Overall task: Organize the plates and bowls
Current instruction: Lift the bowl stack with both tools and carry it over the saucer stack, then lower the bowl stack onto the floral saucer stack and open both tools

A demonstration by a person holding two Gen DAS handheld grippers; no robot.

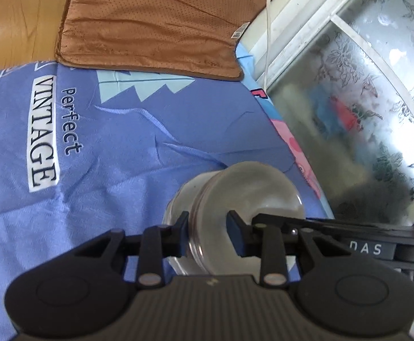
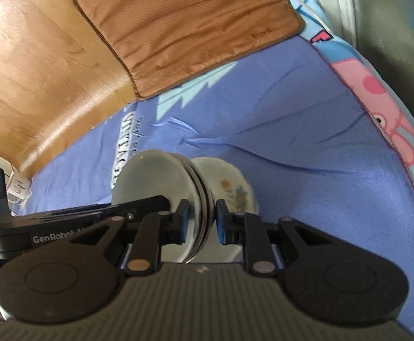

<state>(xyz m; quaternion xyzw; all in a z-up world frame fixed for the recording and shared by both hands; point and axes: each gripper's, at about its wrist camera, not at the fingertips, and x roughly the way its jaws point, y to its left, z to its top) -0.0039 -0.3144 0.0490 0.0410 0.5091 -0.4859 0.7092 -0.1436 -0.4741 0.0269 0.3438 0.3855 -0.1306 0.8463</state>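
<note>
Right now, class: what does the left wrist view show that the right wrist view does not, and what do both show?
Left wrist only: a frosted floral glass panel and legible "VINTAGE" lettering.
Right wrist only: a flower-painted plate face and a pink cartoon pig print.
Both: the blue cloth, the brown mat, and each tool clamped on the stacked plates.

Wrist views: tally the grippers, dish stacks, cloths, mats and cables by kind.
Grippers: 2 (left gripper, right gripper)
Dish stacks: 1, the dish stack clamped by both
Cloths: 2 (blue cloth, pig-print cloth)
Mats: 1 (brown mat)
Cables: 1 (white cable)
Total: 7
</note>
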